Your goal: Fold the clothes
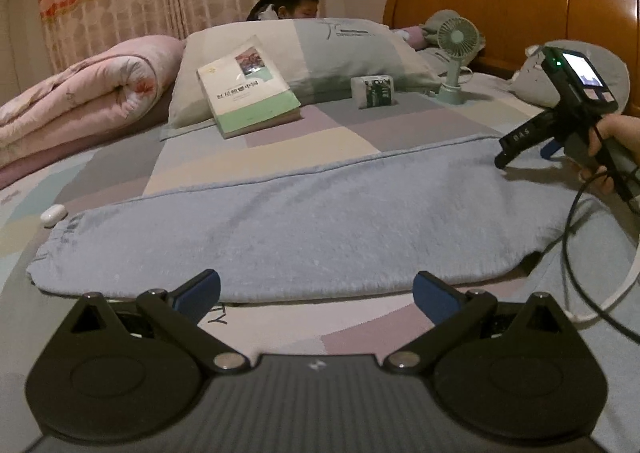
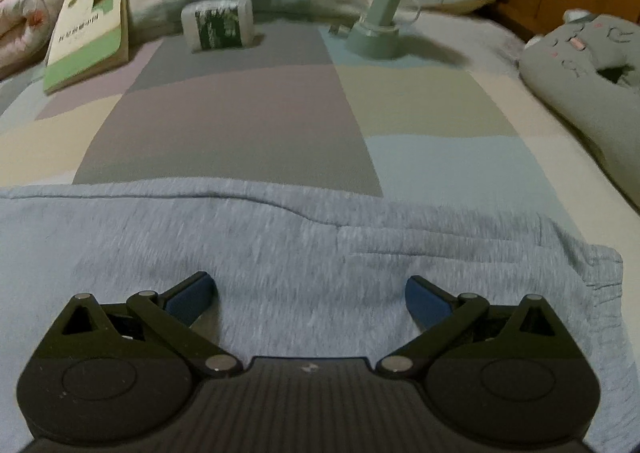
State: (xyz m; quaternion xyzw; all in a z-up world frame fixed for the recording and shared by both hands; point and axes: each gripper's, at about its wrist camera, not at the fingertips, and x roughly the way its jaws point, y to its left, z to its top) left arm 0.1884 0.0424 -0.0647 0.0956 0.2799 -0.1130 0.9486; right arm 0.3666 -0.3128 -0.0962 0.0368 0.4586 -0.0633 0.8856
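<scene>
A light blue-grey garment lies folded lengthwise in a long band across the bed. My left gripper stands open just short of its near edge, nothing between the blue pads. In the left wrist view the right gripper hovers over the garment's right end, held by a hand. In the right wrist view the right gripper is open above the garment, whose elastic waistband lies at the right.
The patchwork bedsheet carries a book, a tissue pack, a small green fan, pillows, a pink quilt, a grey plush cushion and a white case. A person sits behind the pillows. Cables trail right.
</scene>
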